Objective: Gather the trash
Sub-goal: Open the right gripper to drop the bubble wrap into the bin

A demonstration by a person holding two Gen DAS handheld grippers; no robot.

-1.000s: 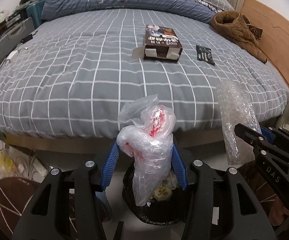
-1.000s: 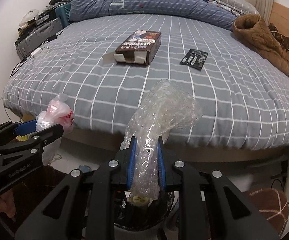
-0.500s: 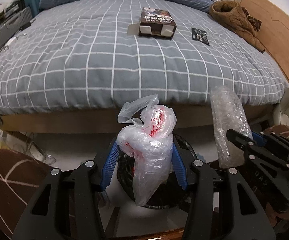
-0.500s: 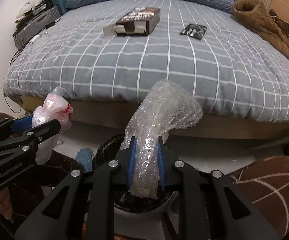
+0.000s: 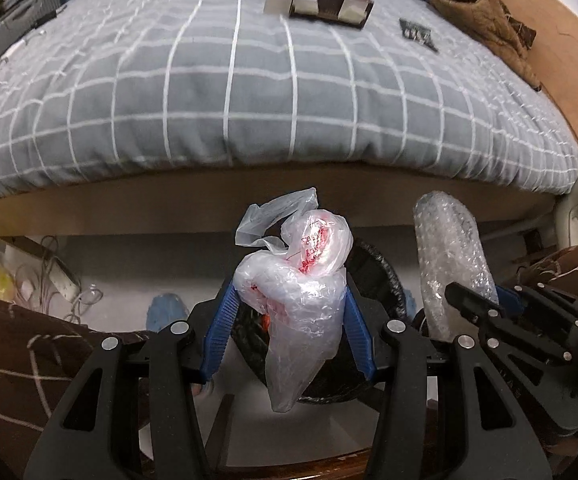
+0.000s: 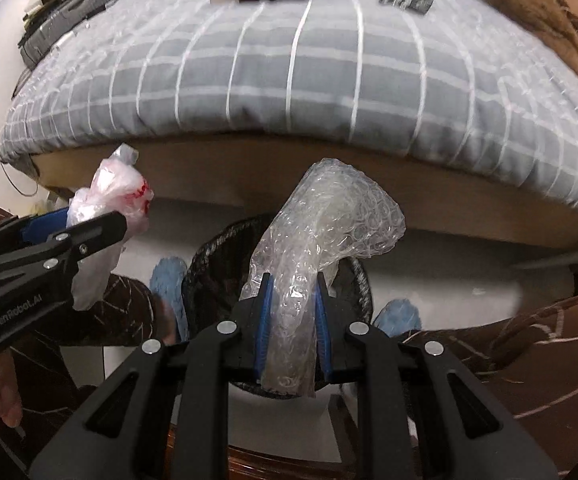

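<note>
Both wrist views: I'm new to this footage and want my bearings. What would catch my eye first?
The crumpled plastic bag with red print clamped in the left gripper, and the roll of bubble wrap pinched in the right gripper, both above the black mesh trash bin on the floor. Behind spreads the grey checked bed, an opened box lying at its far end.
</note>
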